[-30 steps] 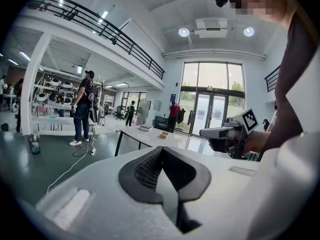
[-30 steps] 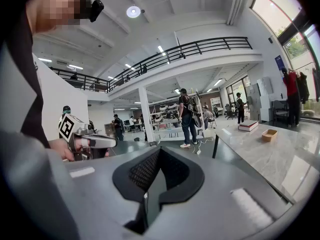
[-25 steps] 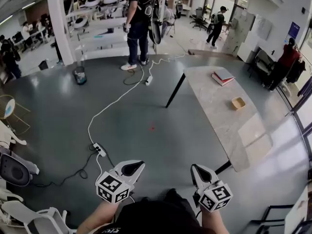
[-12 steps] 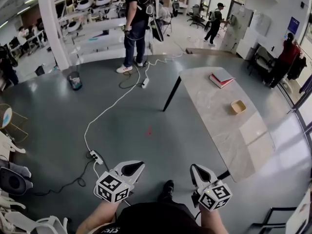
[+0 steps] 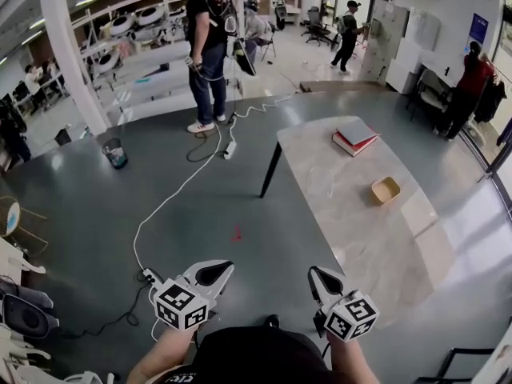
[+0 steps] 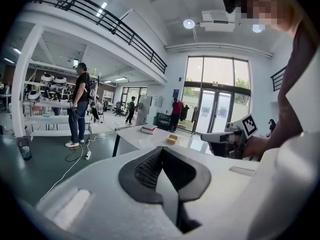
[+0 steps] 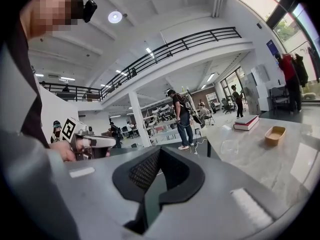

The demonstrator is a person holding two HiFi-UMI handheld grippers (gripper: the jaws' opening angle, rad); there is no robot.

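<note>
left hand-held gripper (image 5: 210,272): jaws closed, dark pads meeting along a seam, nothing between them. Held in the air over the floor, low in the head view, pointing forward.
right hand-held gripper (image 5: 322,278): jaws pressed together too, nothing held. In the air beside the left one but well apart from it, near the bench's near corner.
contact: neither gripper touches anything. Each shows in the other's gripper view, marker cube facing the camera.
bench (image 5: 352,230): pale marble top on dark legs, ahead and to the right of both grippers.
books (image 5: 354,137): small stack, red cover at the bottom, at the far end of the bench.
tray (image 5: 386,190): small, yellowish, open-topped. It sits near the bench's right edge, apart from the books.
floor (image 5: 96,214): grey and glossy.
cable (image 5: 172,202): white, runs along the floor from the power strip toward a standing person (image 5: 204,46).
power strip (image 5: 148,277): on the floor just left of the left gripper in the head view.
bin (image 5: 116,152): far left, near a white pillar.
</note>
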